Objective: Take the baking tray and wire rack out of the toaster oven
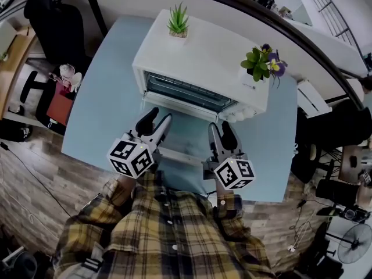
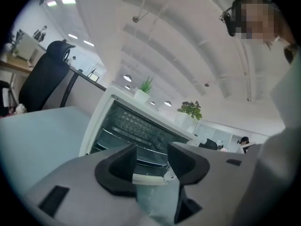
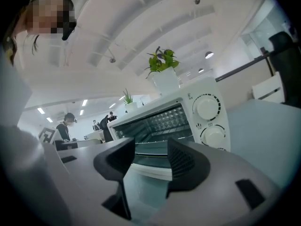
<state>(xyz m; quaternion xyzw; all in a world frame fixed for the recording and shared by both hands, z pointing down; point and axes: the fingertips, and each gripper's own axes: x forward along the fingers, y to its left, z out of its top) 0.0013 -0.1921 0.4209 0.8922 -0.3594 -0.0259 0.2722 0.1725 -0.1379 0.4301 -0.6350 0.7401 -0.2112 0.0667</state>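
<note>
One white toaster oven (image 1: 203, 57) stands on the pale blue worktop (image 1: 104, 97). Its one glass door (image 1: 187, 137) is folded down flat towards the person in the plaid shirt (image 1: 165, 237). Two potted plants sit on the oven's roof: a spiky green plant (image 1: 178, 21) at the back left and a purple-flowered plant (image 1: 263, 64) at the front right.

Inside the open mouth I count one wire rack (image 2: 123, 136) and one baking tray (image 2: 104, 145). Both are on their rails, with the rack seeming to sit above the tray. Two dials (image 3: 207, 107) show on the control panel in the right gripper view.

There are two grippers, both over the lowered door and pointing into the oven. The left gripper (image 1: 160, 116) has its jaws fairly wide apart with nothing pinched. The right gripper (image 1: 221, 125) is likewise spread and empty, and the oven mouth shows through the gap. One black office chair (image 1: 55, 22) stands beyond the worktop's far left corner.
</note>
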